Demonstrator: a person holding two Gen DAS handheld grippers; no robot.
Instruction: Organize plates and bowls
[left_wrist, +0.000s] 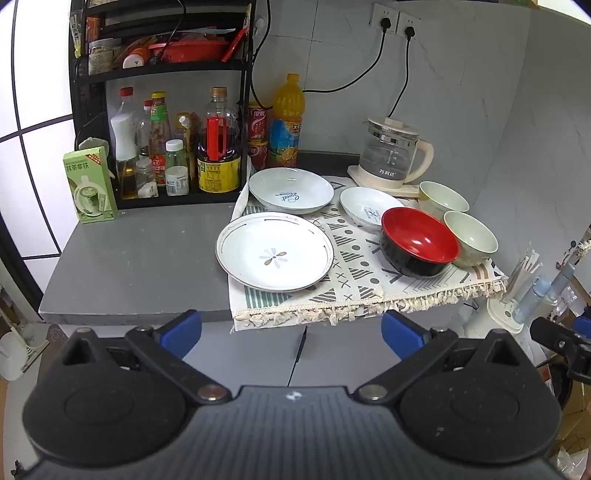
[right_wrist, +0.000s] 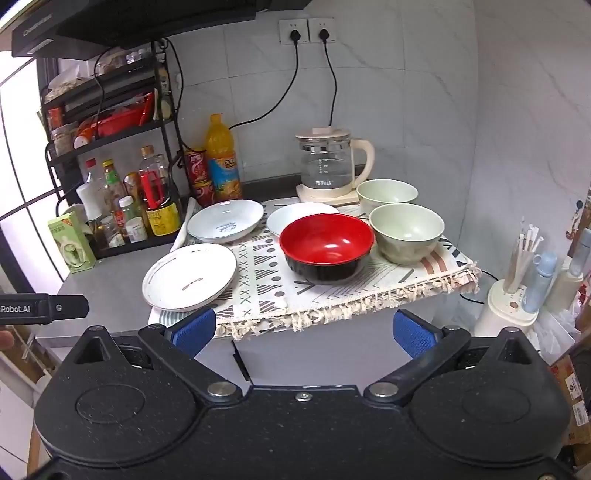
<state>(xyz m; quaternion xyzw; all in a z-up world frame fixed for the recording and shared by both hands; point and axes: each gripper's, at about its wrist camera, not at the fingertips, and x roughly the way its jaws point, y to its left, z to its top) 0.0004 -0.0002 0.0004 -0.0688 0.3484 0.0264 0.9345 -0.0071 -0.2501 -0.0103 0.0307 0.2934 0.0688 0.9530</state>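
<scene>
On a patterned cloth (left_wrist: 354, 273) (right_wrist: 280, 288) lie a flat flower plate (left_wrist: 275, 251) (right_wrist: 190, 276), a deep white plate with lettering (left_wrist: 291, 190) (right_wrist: 225, 220), a smaller white dish (left_wrist: 365, 207) (right_wrist: 295, 218), a red-and-black bowl (left_wrist: 419, 242) (right_wrist: 327, 246) and two pale green bowls (left_wrist: 471, 238) (left_wrist: 443, 195) (right_wrist: 406, 232) (right_wrist: 387, 192). My left gripper (left_wrist: 291, 330) is open and empty, below the counter's front edge. My right gripper (right_wrist: 303, 332) is open and empty, also in front of the counter, below the red bowl.
A black rack with bottles (left_wrist: 166, 147) (right_wrist: 122, 199) stands at the back left, a green carton (left_wrist: 90, 184) (right_wrist: 70, 243) beside it. A glass kettle (left_wrist: 393, 155) (right_wrist: 328, 166) stands behind the dishes. A holder with straws (right_wrist: 517, 291) is right of the counter.
</scene>
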